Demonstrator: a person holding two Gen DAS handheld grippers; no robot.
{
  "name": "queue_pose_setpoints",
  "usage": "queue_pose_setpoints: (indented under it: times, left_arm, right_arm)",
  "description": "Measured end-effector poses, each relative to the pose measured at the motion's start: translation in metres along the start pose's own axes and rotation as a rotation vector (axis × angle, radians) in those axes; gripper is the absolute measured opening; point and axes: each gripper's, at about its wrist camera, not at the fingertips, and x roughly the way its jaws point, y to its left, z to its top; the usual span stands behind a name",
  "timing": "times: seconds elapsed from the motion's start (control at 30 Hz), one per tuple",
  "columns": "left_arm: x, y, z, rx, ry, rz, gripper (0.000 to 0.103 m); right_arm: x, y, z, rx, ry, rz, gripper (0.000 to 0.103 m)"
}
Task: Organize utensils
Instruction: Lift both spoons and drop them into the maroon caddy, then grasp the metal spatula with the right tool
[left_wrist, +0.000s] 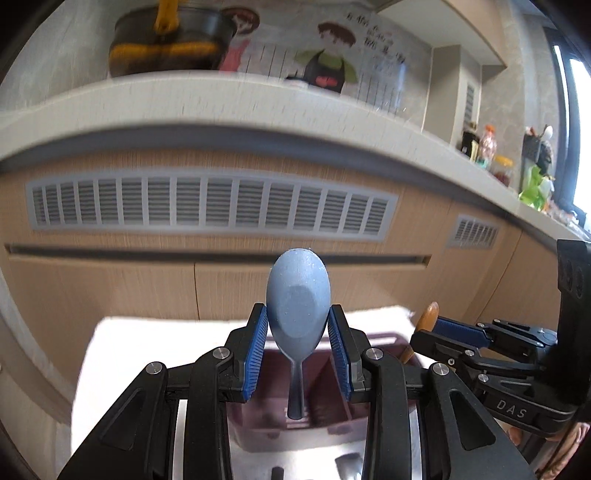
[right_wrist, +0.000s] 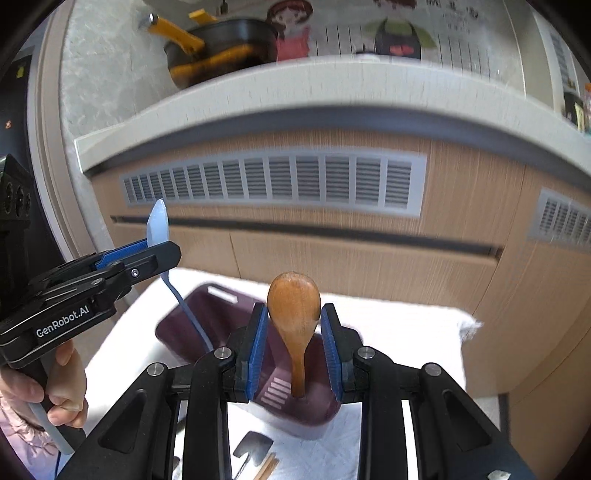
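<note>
My left gripper (left_wrist: 298, 312) is shut on a blue spoon (left_wrist: 298, 291), bowl upward, handle hanging down over a maroon slotted basket (left_wrist: 258, 417). In the right wrist view my right gripper (right_wrist: 294, 310) is shut on a wooden spoon (right_wrist: 293, 295), also bowl up, its handle end down inside the basket (right_wrist: 207, 321). The basket stands on a white cloth (right_wrist: 399, 332). Each gripper shows in the other's view: the left gripper (right_wrist: 162, 251) with the blue spoon (right_wrist: 157, 225) at left, held by a hand; the right gripper (left_wrist: 424, 332) with the wooden spoon (left_wrist: 428, 315) at right.
A dark spatula (right_wrist: 253, 448) and wooden chopsticks (right_wrist: 267, 467) lie on the cloth in front of the basket. Behind it rises a wooden cabinet front with vent grilles (left_wrist: 210, 201). The counter above carries a black and yellow pot (left_wrist: 170, 40) and bottles (left_wrist: 487, 147).
</note>
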Motion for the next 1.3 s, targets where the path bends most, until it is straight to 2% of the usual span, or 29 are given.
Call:
queue_pose_setpoints:
  times: [0.2, 0.37, 0.57, 0.63, 0.67, 0.83, 0.9, 1.03, 1.13, 1.3]
  left_arm:
    - [0.014, 0.005, -0.024, -0.015, 0.066, 0.006, 0.035]
    - [0.012, 0.007, -0.033, -0.036, 0.079, 0.008, 0.036]
    - [-0.014, 0.007, -0.032, -0.057, 0.05, -0.001, 0.037]
    - [-0.026, 0.005, -0.034, -0.053, 0.035, 0.009, 0.04]
    - [-0.032, 0.004, -0.035, -0.05, 0.03, 0.013, 0.041]
    - [-0.059, 0.001, -0.045, -0.05, 0.024, 0.023, 0.046]
    - [-0.07, 0.0, -0.053, -0.054, 0.03, 0.025, 0.047]
    - [-0.086, -0.003, -0.076, -0.037, 0.065, 0.044, 0.053]
    - [-0.088, -0.004, -0.104, 0.004, 0.146, 0.065, 0.053]
    - [-0.091, 0.0, -0.147, 0.014, 0.272, 0.076, 0.053]
  right_arm:
    - [0.023, 0.002, -0.02, 0.004, 0.071, -0.011, 0.026]
    - [0.023, 0.005, -0.026, -0.014, 0.067, -0.027, 0.031]
    - [-0.004, 0.011, -0.028, -0.036, 0.002, -0.069, 0.051]
    - [-0.017, 0.012, -0.032, -0.036, -0.022, -0.08, 0.066]
    - [-0.023, 0.012, -0.033, -0.034, -0.031, -0.087, 0.07]
    - [-0.053, 0.016, -0.052, -0.03, -0.078, -0.16, 0.099]
    - [-0.062, 0.021, -0.062, -0.048, -0.087, -0.19, 0.102]
    - [-0.069, 0.027, -0.082, -0.075, -0.05, -0.207, 0.102]
    - [-0.067, 0.028, -0.096, -0.09, -0.006, -0.216, 0.102]
    - [-0.061, 0.037, -0.121, -0.123, 0.06, -0.271, 0.102]
